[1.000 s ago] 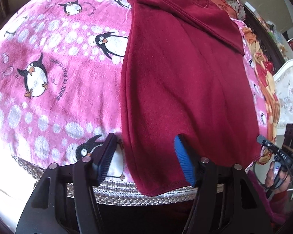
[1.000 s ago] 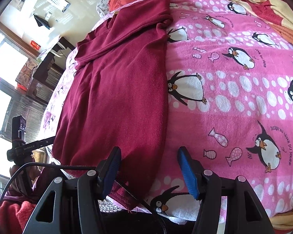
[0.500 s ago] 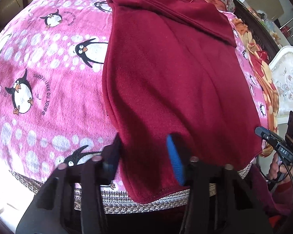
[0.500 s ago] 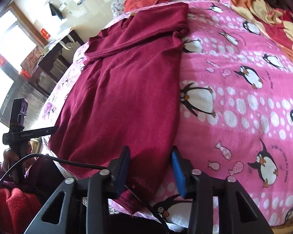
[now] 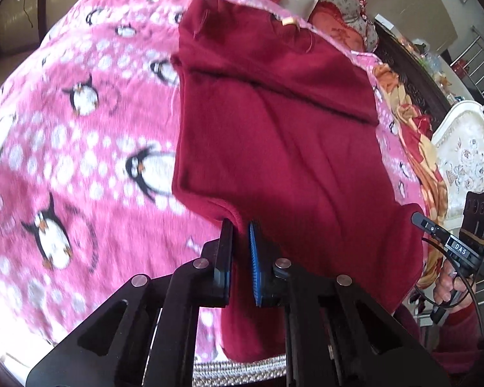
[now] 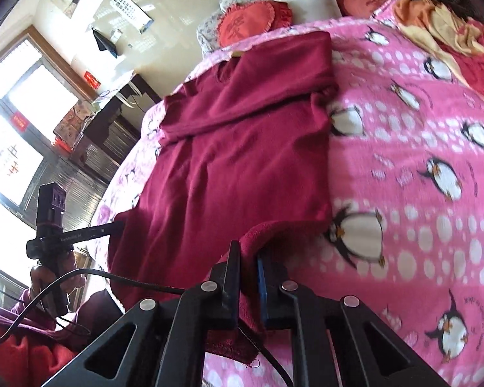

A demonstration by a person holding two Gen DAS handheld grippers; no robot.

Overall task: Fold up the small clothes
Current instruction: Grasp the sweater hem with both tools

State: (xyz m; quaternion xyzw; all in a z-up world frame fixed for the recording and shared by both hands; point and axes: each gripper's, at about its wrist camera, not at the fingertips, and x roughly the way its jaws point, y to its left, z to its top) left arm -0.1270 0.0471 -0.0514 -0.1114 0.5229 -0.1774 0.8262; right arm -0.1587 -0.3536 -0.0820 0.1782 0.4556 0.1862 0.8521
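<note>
The dark red knitted sweater [image 5: 274, 148] lies flat on the pink fleece blanket printed with penguins [image 5: 74, 167], its long axis running from the hem at the near edge of the bed away toward the pillows, neckline at the far end. Its far part is crossed by a folded-over sleeve.

Nearest the blanket's front edge, the left gripper [image 5: 240, 242] points steeply down at the hem's left corner. Its jaws have just been closing and are now pinched together on that corner of the sweater, which bunches up between the black pad and the blue one. The right gripper [image 6: 248, 258] tilts down at the hem's other corner in the same way; its jaws have likewise just been closing and now clamp a raised fold of the sweater, with the loose hem hanging below the pads. Each gripper shows in the other's view, held in a hand [image 5: 448, 285] at the blanket's near edge.

Beyond the sweater's neckline, past the blanket's far edge, lie a red heart-shaped cushion [image 6: 251, 22] and a white pillow [image 6: 309, 0].
</note>
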